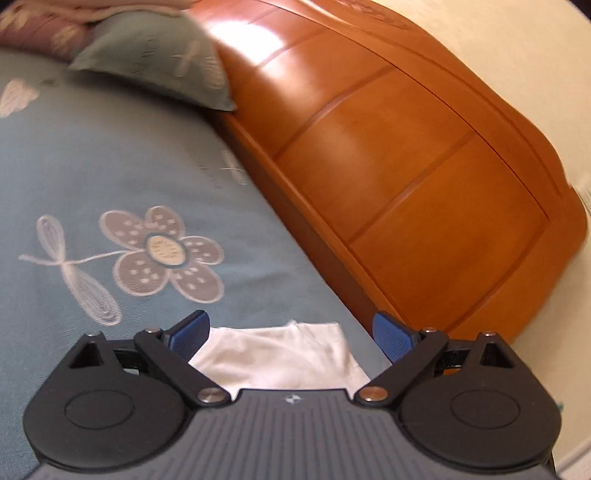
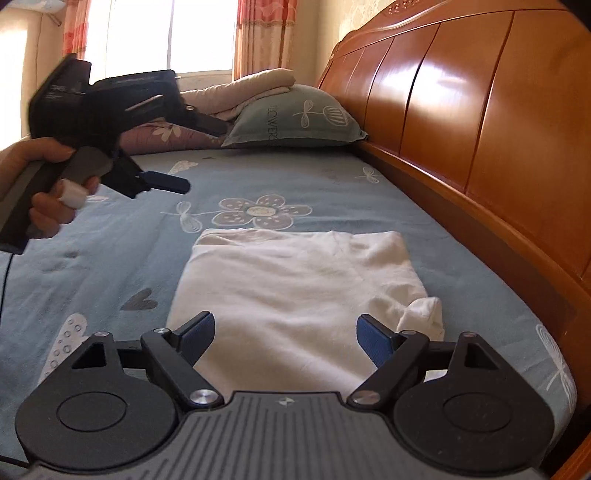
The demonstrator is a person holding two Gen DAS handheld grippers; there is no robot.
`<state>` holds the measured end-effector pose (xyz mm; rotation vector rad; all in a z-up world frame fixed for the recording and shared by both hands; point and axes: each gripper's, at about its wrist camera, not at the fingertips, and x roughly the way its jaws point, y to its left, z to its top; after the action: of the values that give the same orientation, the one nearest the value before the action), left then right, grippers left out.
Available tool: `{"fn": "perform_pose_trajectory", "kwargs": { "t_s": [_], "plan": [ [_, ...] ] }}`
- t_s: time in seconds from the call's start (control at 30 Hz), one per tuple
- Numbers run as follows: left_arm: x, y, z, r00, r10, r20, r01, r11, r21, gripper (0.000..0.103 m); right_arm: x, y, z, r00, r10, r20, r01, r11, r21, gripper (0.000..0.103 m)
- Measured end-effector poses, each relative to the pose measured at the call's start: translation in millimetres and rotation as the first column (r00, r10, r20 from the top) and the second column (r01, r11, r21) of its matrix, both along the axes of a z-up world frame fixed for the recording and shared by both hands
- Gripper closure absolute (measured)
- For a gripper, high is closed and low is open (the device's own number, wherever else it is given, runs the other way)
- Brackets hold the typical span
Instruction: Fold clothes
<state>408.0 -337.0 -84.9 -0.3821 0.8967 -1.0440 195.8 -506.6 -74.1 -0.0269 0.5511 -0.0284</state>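
Lying folded flat on the blue floral bedsheet [image 2: 258, 173] beside the wooden headboard [image 2: 480, 110]: white garment [image 2: 295, 288]. Hovering over its near edge, spread wide and empty: right gripper [image 2: 284, 338]. Hanging above the sheet in a hand [image 2: 44, 192], likewise gaping, gripping nothing: left gripper [image 1: 291, 334].

Bedroom, daylit. Bed [image 2: 332, 184] under a blue-grey sheet with flower and dragonfly prints. Glossy orange wooden headboard [image 2: 480, 110] along the right, sunlight glaring off its panels. Green-grey pillow [image 2: 295, 118] against it, folded beige blanket [image 2: 251, 88] on top. Bright window [image 2: 166, 33] beyond, pink patterned curtains [image 2: 266, 33]. Cream wall [image 1: 498, 48].
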Motion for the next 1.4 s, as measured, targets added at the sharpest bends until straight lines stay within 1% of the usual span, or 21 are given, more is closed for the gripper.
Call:
{"fn": "perform_pose_trajectory", "kwargs": {
  "t_s": [0.1, 0.17, 0.23, 0.27, 0.33, 0.43, 0.47, 0.5, 0.53, 0.6, 0.67, 0.77, 0.87, 0.9, 0.97, 1.03, 1.07, 1.1, 1.17, 1.27, 1.4],
  "plan": [
    [-10, -10, 13, 0.992, -0.051, 0.113, 0.045, 0.998, 0.053, 0.008, 17, -20, -16, 0.997, -0.051, -0.052, 0.052, 0.999, 0.012, 0.014],
    [-17, -16, 22, 0.979, -0.088, 0.186, 0.072, 0.993, 0.091, 0.008, 11, -33, -26, 0.997, -0.062, -0.054, 0.064, 0.997, 0.044, 0.013],
    [-21, -35, 5, 0.968, -0.110, 0.226, 0.062, 0.976, 0.208, 0.008, 2, -38, -30, 0.995, -0.079, -0.067, 0.083, 0.995, 0.054, 0.014],
    [-18, -42, -6, 0.969, -0.122, 0.215, 0.067, 0.967, 0.245, 0.008, -3, -37, -28, 0.993, -0.093, -0.077, 0.097, 0.994, 0.047, 0.014],
    [-19, -46, -15, 0.960, -0.131, 0.248, 0.068, 0.967, 0.246, 0.008, -14, -25, -19, 0.990, -0.119, -0.077, 0.120, 0.993, 0.005, 0.014],
    [-18, -49, -8, 0.962, -0.135, 0.236, 0.068, 0.960, 0.271, 0.008, -30, 3, -10, 0.999, -0.022, -0.044, 0.023, 1.000, 0.019, 0.014],
    [-17, -47, -5, 0.965, -0.132, 0.227, 0.068, 0.961, 0.270, 0.008, -32, 12, -10, 0.999, 0.020, -0.045, -0.019, 1.000, 0.016, 0.014],
    [-17, -45, -3, 0.967, -0.129, 0.218, 0.068, 0.961, 0.268, 0.008, -30, 20, -15, 0.997, 0.037, -0.072, -0.037, 0.999, -0.005, 0.014],
    [-16, -42, -1, 0.970, -0.126, 0.208, 0.068, 0.962, 0.266, 0.008, -29, 20, -23, 0.994, 0.023, -0.103, -0.023, 1.000, -0.001, 0.014],
    [-20, -31, 4, 0.969, -0.110, 0.223, 0.043, 0.958, 0.284, 0.008, -28, 19, -35, 0.987, -0.001, -0.159, 0.003, 1.000, 0.010, 0.012],
    [-27, -17, 12, 0.958, -0.112, 0.265, 0.024, 0.949, 0.313, 0.008, -34, 11, -27, 0.988, -0.010, -0.155, 0.020, 0.998, 0.059, 0.012],
    [-38, 2, 21, 0.937, -0.112, 0.330, -0.010, 0.938, 0.347, 0.007, -34, 5, -5, 0.997, -0.026, -0.076, 0.028, 0.999, 0.025, 0.012],
    [-48, 18, 26, 0.919, -0.105, 0.379, -0.052, 0.923, 0.382, 0.007, -7, -4, 13, 0.999, -0.039, -0.003, 0.039, 0.999, -0.006, 0.012],
    [-49, 21, 26, 0.919, -0.106, 0.380, -0.057, 0.918, 0.393, 0.007, 4, -6, 15, 0.999, -0.044, 0.015, 0.044, 0.999, -0.015, 0.011],
    [-52, 29, 25, 0.919, -0.109, 0.379, -0.064, 0.907, 0.416, 0.007, 30, -14, 7, 0.999, -0.053, 0.004, 0.053, 0.999, 0.005, 0.011],
    [-55, 37, 24, 0.916, -0.112, 0.385, -0.078, 0.892, 0.445, 0.007, 48, -28, -16, 0.992, -0.100, -0.074, 0.100, 0.995, -0.004, 0.012],
    [-57, 42, 24, 0.912, -0.110, 0.395, -0.088, 0.888, 0.452, 0.007, 55, -35, -25, 0.988, -0.118, -0.104, 0.118, 0.993, -0.005, 0.012],
    [-58, 47, 24, 0.908, -0.109, 0.404, -0.098, 0.884, 0.458, 0.007, 51, -39, -26, 0.989, -0.115, -0.095, 0.116, 0.993, 0.012, 0.012],
    [-60, 56, 23, 0.907, -0.100, 0.408, -0.106, 0.886, 0.451, 0.006, 43, -45, -26, 0.991, -0.110, -0.081, 0.114, 0.993, 0.040, 0.013],
    [-60, 65, 21, 0.909, -0.080, 0.409, -0.122, 0.887, 0.445, 0.006, 43, -40, -12, 0.983, -0.155, -0.103, 0.158, 0.987, 0.021, 0.016],
    [-63, 72, 20, 0.908, -0.069, 0.414, -0.131, 0.890, 0.436, 0.006, 50, -32, 4, 0.990, -0.132, -0.059, 0.134, 0.991, 0.025, 0.016]
  ]
}}
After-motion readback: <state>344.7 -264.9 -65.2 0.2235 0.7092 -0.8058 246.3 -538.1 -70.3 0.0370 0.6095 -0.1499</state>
